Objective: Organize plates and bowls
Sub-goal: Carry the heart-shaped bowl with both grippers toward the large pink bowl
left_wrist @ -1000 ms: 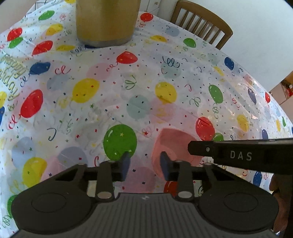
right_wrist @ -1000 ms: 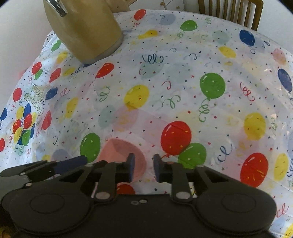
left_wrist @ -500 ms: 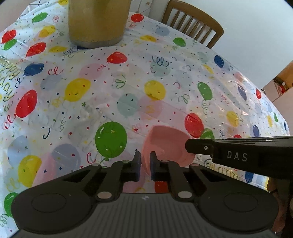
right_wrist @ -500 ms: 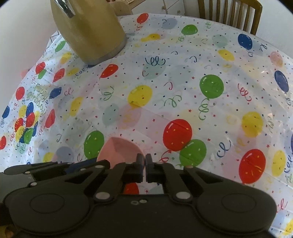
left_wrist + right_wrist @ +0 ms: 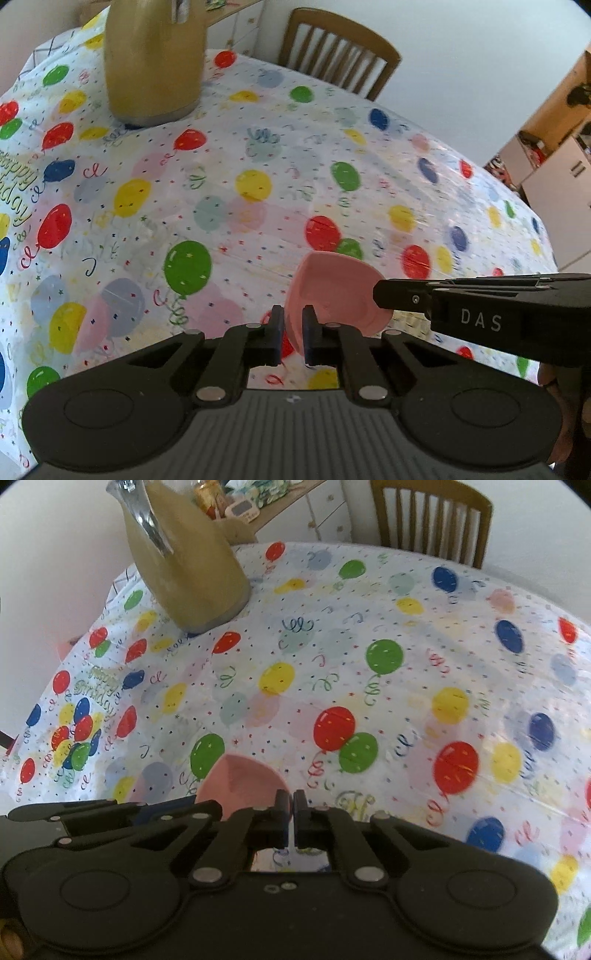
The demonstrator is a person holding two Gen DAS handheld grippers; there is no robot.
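A pink bowl (image 5: 332,291) is held above the balloon-print tablecloth (image 5: 258,184). My left gripper (image 5: 293,334) is shut on the bowl's near-left rim. My right gripper (image 5: 291,821) is shut on the bowl's right rim; the bowl shows in the right wrist view (image 5: 240,782) just left of its fingers. In the left wrist view the right gripper's body reaches in from the right and touches the bowl's right side. The bowl is tilted, lifted off the cloth.
A tall beige jug (image 5: 155,62) with a metal handle stands at the back left of the table, also in the right wrist view (image 5: 188,557). A wooden chair (image 5: 340,51) stands behind the table. The table edge curves away at right.
Both grippers closed on the pink bowl's rim. The bowl rose off the tablecloth and tilted.
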